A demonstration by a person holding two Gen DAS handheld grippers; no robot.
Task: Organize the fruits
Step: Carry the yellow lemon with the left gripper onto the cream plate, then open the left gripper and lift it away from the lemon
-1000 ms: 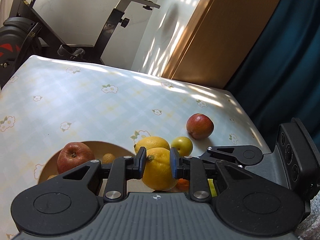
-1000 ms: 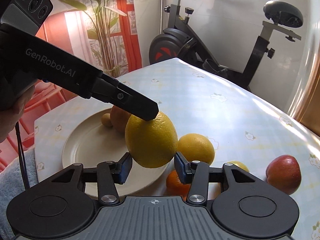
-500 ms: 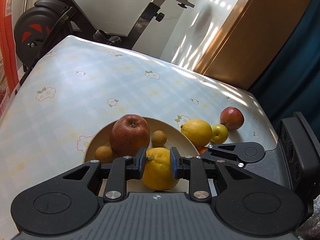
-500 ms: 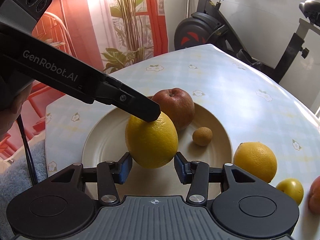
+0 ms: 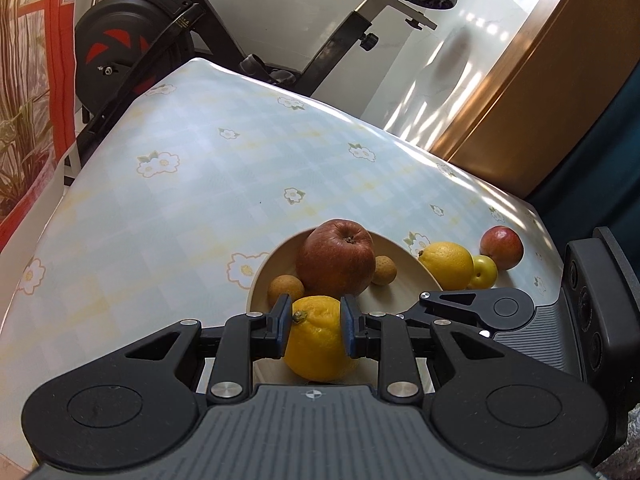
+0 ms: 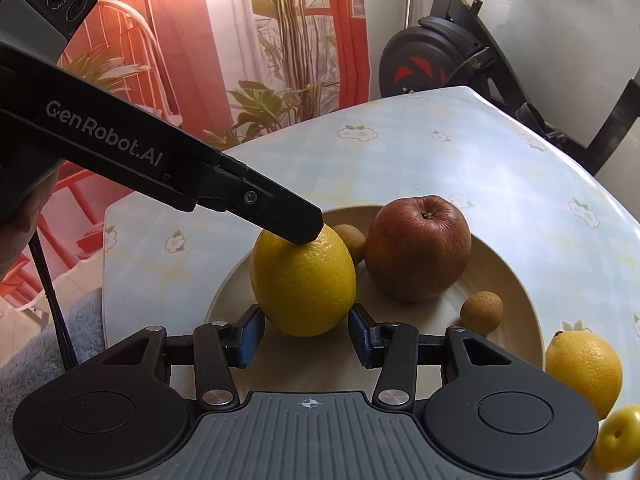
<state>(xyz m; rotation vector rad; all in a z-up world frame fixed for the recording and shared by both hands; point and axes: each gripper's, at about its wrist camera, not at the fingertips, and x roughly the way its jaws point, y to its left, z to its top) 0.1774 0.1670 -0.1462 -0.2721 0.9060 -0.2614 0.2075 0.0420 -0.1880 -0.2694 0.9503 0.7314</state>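
Room: an exercise bike is standing behind the worktop, which is covered by a pale checked cloth with flower prints; potted plants and red frames are being seen in the right wrist view.
Step in hand: a large yellow citrus is being carried to the cream plate and is being held just over its near part; whether the plate is being touched cannot be told.
Left gripper: it is being kept clamped on the citrus, one pad on each side.
Right gripper: its jaws are being held apart on either side of the same fruit, low down; pressing contact cannot be made out.
Already on the plate: a wrinkled red apple and two small brown fruits.
Waiting on the cloth: a second yellow citrus, a small yellow-green fruit and a red apple, all beside the plate.
Next move, judged: the citrus is needing to be lowered onto bare plate clear of the wrinkled apple, then released gently, since a round fruit is likely to roll.
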